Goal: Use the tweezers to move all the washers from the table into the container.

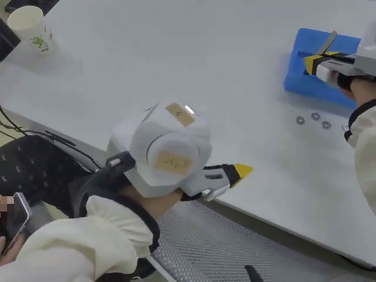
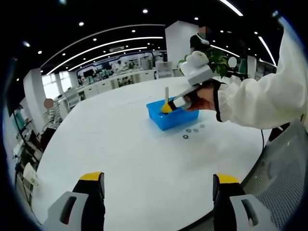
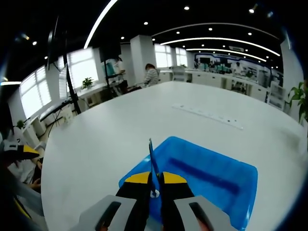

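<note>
My right gripper is shut on a pair of metal tweezers, whose tips point out over the blue container. In the head view this gripper hovers over the container at the far right, with the tweezers sticking up. Three small washers lie on the white table just in front of the container. Whether the tweezer tips hold a washer is too small to tell. My left gripper is open and holds nothing; it rests near the table's front edge, far from the container and washers.
A paper cup stands at the table's far left. Cables run along the near left edge, beside a mesh chair. A hand holds a phone at lower left. A power strip lies beyond the container.
</note>
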